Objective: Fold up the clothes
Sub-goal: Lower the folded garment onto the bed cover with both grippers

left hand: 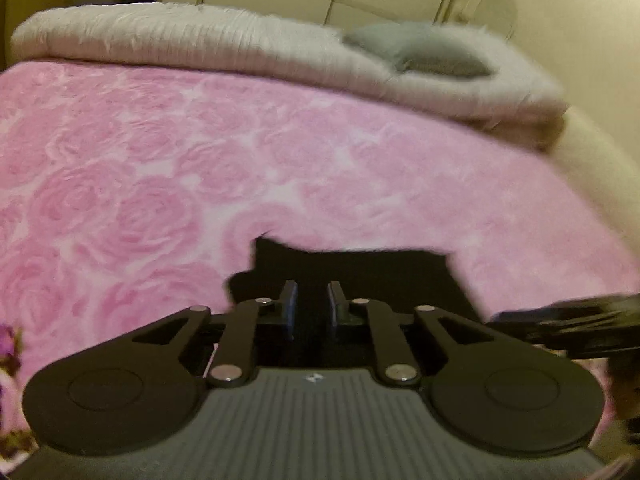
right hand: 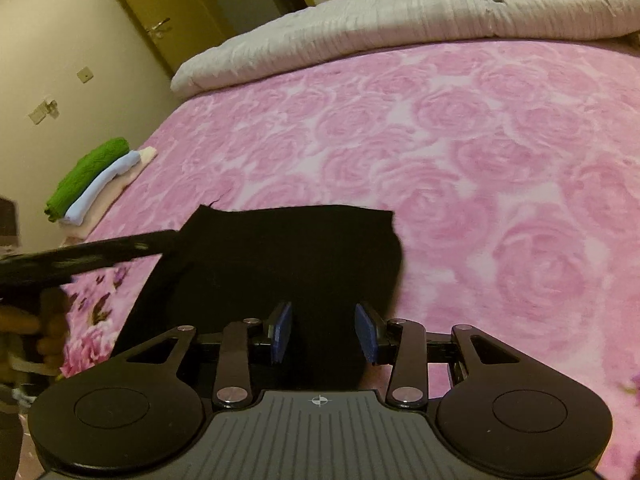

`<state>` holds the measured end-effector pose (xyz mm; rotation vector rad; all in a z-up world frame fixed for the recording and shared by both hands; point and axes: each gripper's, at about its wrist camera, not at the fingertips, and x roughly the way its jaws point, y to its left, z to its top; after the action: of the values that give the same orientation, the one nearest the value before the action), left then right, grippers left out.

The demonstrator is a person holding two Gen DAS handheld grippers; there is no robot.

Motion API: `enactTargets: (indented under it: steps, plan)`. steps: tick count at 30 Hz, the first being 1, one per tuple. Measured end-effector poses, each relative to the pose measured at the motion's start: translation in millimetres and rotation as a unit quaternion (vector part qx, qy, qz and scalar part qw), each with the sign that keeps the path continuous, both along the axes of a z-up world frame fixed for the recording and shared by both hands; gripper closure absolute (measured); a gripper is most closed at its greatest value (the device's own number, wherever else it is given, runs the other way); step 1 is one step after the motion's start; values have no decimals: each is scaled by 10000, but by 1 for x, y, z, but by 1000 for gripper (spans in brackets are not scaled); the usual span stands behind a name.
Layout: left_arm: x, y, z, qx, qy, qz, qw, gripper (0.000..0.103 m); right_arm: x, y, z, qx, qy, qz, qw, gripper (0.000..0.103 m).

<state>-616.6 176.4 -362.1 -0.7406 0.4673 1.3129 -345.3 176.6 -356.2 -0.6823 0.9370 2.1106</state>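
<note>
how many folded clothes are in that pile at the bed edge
3 show: a green one on top, a light blue one under it, a pale pink one at the bottom. More may be hidden behind them.

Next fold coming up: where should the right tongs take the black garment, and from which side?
Take the black garment at its far right corner, coming in from the right over the bare pink blanket. That corner lies flat and exposed; the left side is crowded by the left tongs.
</note>
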Motion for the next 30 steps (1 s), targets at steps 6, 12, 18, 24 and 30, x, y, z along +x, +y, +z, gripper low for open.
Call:
enactTargets:
  steps: [6, 12, 18, 24, 30]
  plan:
    - [-13, -12, -5, -54, -288, 354, 9989, 101, -15, 2, -7, 122, -145, 163, 9997, 63]
    - [-9, -72, 20, -98, -312, 474, 9983, 98, 7, -38, 10, 277, -48, 10, 9996, 63]
    - [3, -137, 21, -195, -467, 378, 9980, 98, 22, -106, 17, 458, -154, -15, 9988, 63]
    - [9, -138, -8, -463, -504, 529, 9963, 101, -3, -124, 1, 469, -540, 69, 9974, 61]
    - [13, -150, 14, -407, -333, 616, 9967, 100, 5, -145, 19, 715, -545, 26, 9959, 61]
